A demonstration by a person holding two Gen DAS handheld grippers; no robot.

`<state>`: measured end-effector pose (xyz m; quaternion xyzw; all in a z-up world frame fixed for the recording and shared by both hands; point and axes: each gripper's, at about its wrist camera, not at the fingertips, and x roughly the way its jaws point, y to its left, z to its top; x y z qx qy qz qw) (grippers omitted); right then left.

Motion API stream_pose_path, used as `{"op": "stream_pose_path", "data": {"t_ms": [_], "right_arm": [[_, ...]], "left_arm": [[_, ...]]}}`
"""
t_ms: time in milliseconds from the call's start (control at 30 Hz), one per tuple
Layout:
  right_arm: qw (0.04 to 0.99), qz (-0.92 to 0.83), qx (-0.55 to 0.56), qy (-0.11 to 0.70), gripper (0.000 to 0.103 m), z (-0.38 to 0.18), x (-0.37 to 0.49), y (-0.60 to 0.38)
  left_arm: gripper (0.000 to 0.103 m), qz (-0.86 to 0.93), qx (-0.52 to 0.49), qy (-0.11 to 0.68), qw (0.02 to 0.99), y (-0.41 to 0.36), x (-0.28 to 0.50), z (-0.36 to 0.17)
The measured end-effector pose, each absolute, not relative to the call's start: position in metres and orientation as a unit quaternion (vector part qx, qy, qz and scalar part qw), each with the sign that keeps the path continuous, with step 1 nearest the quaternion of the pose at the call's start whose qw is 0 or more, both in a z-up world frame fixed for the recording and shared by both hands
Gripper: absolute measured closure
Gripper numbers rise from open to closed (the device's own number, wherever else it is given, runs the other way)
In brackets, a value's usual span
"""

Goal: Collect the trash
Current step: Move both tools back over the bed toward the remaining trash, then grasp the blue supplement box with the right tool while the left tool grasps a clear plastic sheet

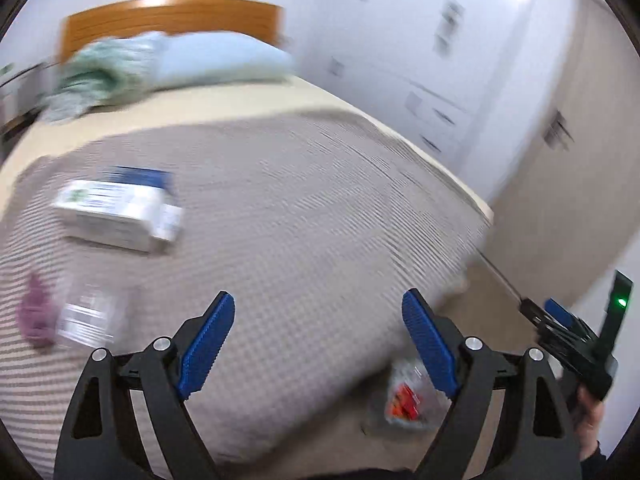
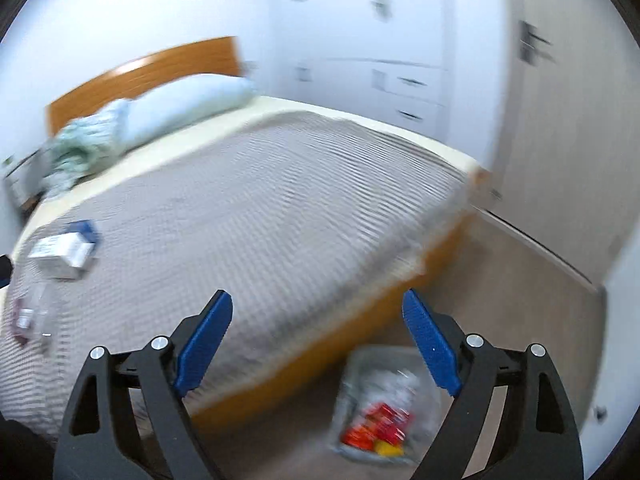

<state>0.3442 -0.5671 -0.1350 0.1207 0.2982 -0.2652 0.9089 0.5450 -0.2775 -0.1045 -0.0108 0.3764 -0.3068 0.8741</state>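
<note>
On bed (image 1: 320, 208): one box (image 1: 116, 212)

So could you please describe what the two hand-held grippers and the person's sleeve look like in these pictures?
Both look alike. The left hand-held gripper and the right hand-held gripper have black plastic linkage arms joined by round silver pins, each ending in a blue ribbed pad. In the left wrist view, the right one carries a black upright part with a small green light, and a dark sleeve shows at its holder's wrist.
</note>
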Motion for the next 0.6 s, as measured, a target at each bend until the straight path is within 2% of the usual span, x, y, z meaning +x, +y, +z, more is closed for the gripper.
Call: {"op": "stream_pose_path", "data": {"t_ms": [133,300,467,600], "right_arm": [[0.93,-0.201,0.06,0.301,0.02,-0.114,0.424,-0.522],[0.935,-0.127,-0.015,0.331,0.02,-0.106,0.539,-0.465],[0.918,-0.069,-0.094,0.379,0.02,-0.121,0.657,-0.414],[0.908,-0.027,-0.135,0.396,0.02,-0.137,0.74,-0.377]], "left_arm": [[0.018,-0.206,-0.057,0.374,0.903,-0.197,0.606,-0.105],[0.017,-0.091,-0.118,0.4,0.904,-0.102,0.691,-0.139],[0.017,-0.048,-0.21,0.457,0.863,-0.032,0.761,-0.187],[0.017,-0.047,-0.231,0.45,0.861,-0.008,0.783,-0.192]]}}
